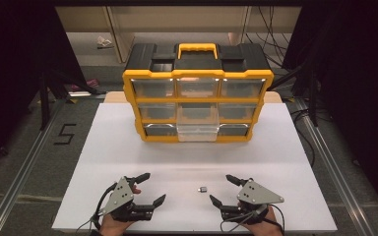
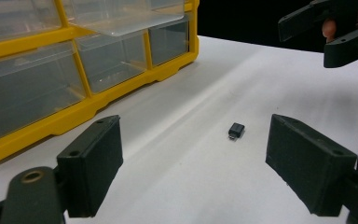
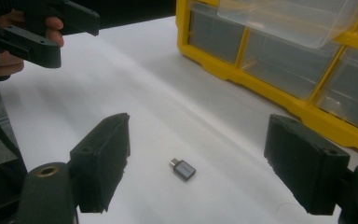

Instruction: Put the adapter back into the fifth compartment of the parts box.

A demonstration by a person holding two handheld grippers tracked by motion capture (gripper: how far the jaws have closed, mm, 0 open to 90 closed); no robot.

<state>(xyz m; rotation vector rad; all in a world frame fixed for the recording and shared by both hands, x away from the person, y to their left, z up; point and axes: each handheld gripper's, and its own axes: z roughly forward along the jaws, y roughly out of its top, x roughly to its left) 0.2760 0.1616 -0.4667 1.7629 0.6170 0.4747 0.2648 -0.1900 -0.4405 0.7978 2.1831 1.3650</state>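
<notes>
- Two grippers sat spread and empty near my edge of the white table [image 1: 128,147], with the small dark adapter [image 1: 203,189] lying flat on the bare surface between them
- I judged the right gripper [image 1: 225,191] nearer: the adapter lay just to its inner side, while the left gripper [image 1: 152,188] stood well apart from it
- From the right gripper view the adapter [image 3: 183,168] lay ahead between the open jaws, its long axis skewed across the line of approach, metal plug end pointing up-left
- One clear drawer [image 1: 197,132] of the yellow organizer [image 1: 197,101] stood pulled out in the bottom row, middle
- I could not make out the adapter's markings or the drawer's contents; the left gripper view cut off the organizer's top
</notes>
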